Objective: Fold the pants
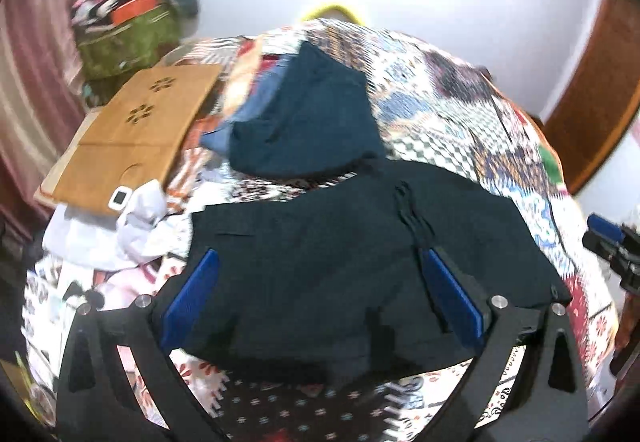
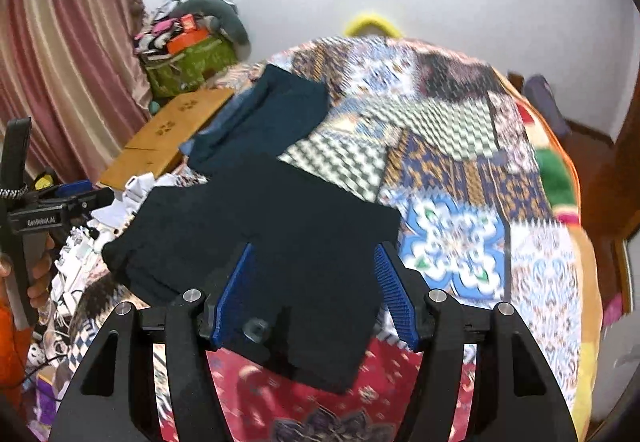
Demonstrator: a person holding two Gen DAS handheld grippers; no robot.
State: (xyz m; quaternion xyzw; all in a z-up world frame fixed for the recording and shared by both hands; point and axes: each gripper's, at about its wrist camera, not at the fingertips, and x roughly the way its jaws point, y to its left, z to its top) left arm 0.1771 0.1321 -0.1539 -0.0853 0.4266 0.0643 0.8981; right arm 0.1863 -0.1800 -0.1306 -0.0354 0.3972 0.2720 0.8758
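Observation:
Black pants (image 1: 340,242) lie folded flat on the patchwork bedspread (image 1: 460,101), waistband with a button toward me. My left gripper (image 1: 320,262) hovers open above them, blue fingers (image 1: 192,294) spread wide and empty. In the right wrist view the same pants (image 2: 260,242) lie below my right gripper (image 2: 316,254), which is also open and empty, blue pads (image 2: 236,294) apart over the near edge. The left gripper (image 2: 60,209) shows at the left there, held in a hand.
A dark teal garment (image 1: 312,121) over a blue one lies beyond the pants. A wooden lap board (image 1: 136,129) sits at left, with white cloth (image 1: 132,226) and a small white device (image 1: 120,197). A green bag (image 2: 192,61) of clutter stands by the pink curtain.

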